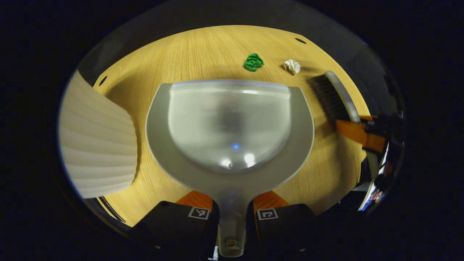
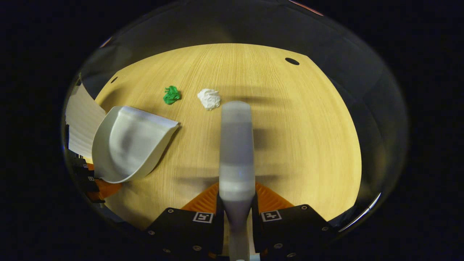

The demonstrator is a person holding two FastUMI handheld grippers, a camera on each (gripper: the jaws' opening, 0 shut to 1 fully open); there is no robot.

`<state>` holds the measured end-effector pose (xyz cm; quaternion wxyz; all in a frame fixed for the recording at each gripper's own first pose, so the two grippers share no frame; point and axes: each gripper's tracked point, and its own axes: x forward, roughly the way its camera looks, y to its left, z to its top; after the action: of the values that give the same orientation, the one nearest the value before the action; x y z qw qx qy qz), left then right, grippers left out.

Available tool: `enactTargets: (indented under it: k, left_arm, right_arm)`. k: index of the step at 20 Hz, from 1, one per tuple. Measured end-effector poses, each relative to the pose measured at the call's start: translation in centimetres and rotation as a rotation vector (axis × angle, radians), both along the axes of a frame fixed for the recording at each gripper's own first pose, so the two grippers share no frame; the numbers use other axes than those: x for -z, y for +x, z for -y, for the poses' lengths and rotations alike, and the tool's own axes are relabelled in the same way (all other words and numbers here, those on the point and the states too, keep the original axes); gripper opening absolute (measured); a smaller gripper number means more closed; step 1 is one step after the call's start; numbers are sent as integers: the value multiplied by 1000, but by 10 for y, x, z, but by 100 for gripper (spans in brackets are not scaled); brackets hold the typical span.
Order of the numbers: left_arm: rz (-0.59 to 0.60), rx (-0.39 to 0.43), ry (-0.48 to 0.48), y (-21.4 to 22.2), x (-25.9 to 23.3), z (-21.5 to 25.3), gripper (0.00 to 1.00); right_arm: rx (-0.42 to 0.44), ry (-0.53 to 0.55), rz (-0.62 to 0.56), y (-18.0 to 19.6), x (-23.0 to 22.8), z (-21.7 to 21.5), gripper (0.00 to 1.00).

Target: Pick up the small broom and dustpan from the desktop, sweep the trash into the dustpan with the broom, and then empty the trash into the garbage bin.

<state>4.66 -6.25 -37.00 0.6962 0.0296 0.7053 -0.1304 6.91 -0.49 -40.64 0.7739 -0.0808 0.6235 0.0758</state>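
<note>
A: We have the left tool (image 1: 232,217) clamped on the dustpan (image 1: 230,123) by its handle, so the open mouth points away from us toward the trash. That lets anything swept from the far side slide straight in.

B: And the right tool (image 2: 235,217) is closed on the broom (image 2: 235,145) by its handle, brush end forward, raised above the counter (image 2: 297,137) as far as we can judge.

A: Beyond the dustpan's lip lie the green scrap (image 1: 253,62) and the white paper wad (image 1: 292,66), side by side, well apart from the lip.

B: The broom sits to the dustpan's right, nearer the white wad. We'd judge it must reach past both scraps to pull them back.

A: The ribbed white garbage bin (image 1: 96,141) stands just left of the dustpan. Nothing lies between dustpan and trash.
</note>
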Motion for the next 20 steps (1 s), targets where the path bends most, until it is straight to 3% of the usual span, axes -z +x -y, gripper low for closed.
enactTargets:
  k: [1, 3, 10, 13, 19, 20]
  left_arm:
    - [10, 48, -4, 4, -2, -5, 33]
    - [15, 136, -4, 8, -1, -13, 33]
    - [-60, 255, -47, 12, 4, -22, 33]
    - [-58, 300, -56, 15, 7, -28, 33]
    - [-60, 314, -71, 13, 9, -29, 36]
    - [-62, 308, -73, 12, 8, -28, 33]
  right_arm:
    - [-26, 4, -5, 13, 1, 0, 33]
    - [-85, -16, -5, 42, 5, 3, 33]
    - [-358, -23, -20, 118, 26, -25, 33]
    - [-503, 56, -75, 113, 22, -58, 33]
    - [-652, 309, -268, 66, -7, -131, 33]
    - [-673, 348, -311, 57, -15, -141, 33]
